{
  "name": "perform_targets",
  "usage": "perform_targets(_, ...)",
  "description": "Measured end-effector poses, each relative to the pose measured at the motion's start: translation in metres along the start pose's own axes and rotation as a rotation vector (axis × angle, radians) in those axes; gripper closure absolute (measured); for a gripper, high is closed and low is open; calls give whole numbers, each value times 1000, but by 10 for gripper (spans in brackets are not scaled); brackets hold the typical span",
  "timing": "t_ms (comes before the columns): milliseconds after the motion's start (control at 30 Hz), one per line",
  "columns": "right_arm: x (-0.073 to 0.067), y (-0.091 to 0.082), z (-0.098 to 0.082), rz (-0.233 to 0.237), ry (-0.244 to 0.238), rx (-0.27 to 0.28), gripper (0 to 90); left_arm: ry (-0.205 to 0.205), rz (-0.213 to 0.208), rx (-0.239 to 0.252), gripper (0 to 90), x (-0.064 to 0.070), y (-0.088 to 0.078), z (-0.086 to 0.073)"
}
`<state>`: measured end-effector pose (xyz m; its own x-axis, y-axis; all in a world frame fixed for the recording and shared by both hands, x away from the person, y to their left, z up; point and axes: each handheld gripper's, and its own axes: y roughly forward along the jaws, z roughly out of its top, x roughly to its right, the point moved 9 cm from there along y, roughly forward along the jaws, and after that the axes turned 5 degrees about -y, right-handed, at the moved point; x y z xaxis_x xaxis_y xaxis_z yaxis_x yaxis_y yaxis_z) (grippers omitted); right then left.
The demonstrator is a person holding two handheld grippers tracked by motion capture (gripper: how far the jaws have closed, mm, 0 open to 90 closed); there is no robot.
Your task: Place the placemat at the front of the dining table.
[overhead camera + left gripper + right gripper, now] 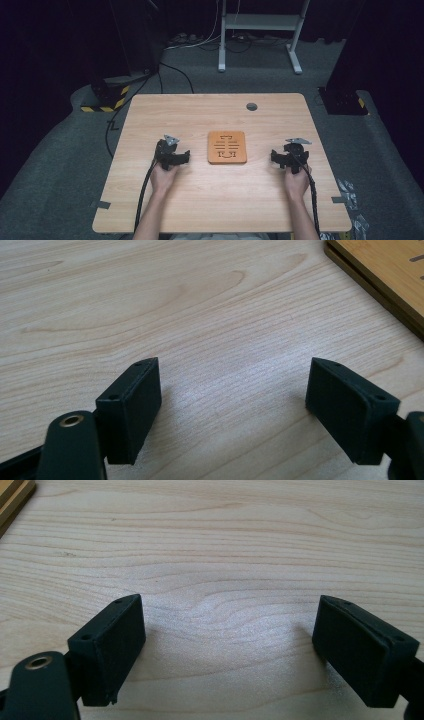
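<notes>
The left gripper [184, 157] sits left of centre in the high view, its jaws spread wide with nothing between them; in the left gripper view [232, 405] the two black pads stand well apart over bare wood grain, low over the table or resting on it. The right gripper [276, 157] mirrors it at the right of centre, jaws likewise wide and empty; the right gripper view [230, 647] shows the same open gap over the tabletop. Between the two, in the middle of the high view, lies the wooden trivet [227, 147] — a square orange-brown board with slots cut through it, flat on the light wooden table [210, 200] and touched by neither tool. Its edge shows at the upper right corner of the left gripper view [385, 275] and as a sliver at the upper left corner of the right gripper view [12, 500]; so each gripper has the trivet off to its inner side, near but apart. As far as the pictures tell, the work is at its very start — nothing grasped, nothing lifted, both hands parked either side; the reach, the grip and whatever is to be done with the trivet all remain.
</notes>
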<state>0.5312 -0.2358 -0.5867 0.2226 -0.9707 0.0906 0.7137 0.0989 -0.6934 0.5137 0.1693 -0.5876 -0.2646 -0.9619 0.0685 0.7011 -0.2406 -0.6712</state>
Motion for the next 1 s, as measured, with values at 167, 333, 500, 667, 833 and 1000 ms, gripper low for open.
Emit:
perform_targets(167,0,0,0,0,0,0,135,-1,0,0,222,0,0,0)
perform_targets(333,0,0,0,2,1,0,134,-1,0,0,222,0,0,0)
perform_targets(500,3,-2,-3,-11,7,-5,122,-1,-1,0,222,0,0,0)
perform_targets(667,3,-2,-3,-15,9,-4,120,0,-2,1,222,0,0,0)
perform_targets(833,2,-2,-2,-15,18,-7,114,1,-4,0,222,0,1,1)
perform_targets(1000,2,-2,-3,-13,17,-7,114,1,-4,0,222,0,1,1)
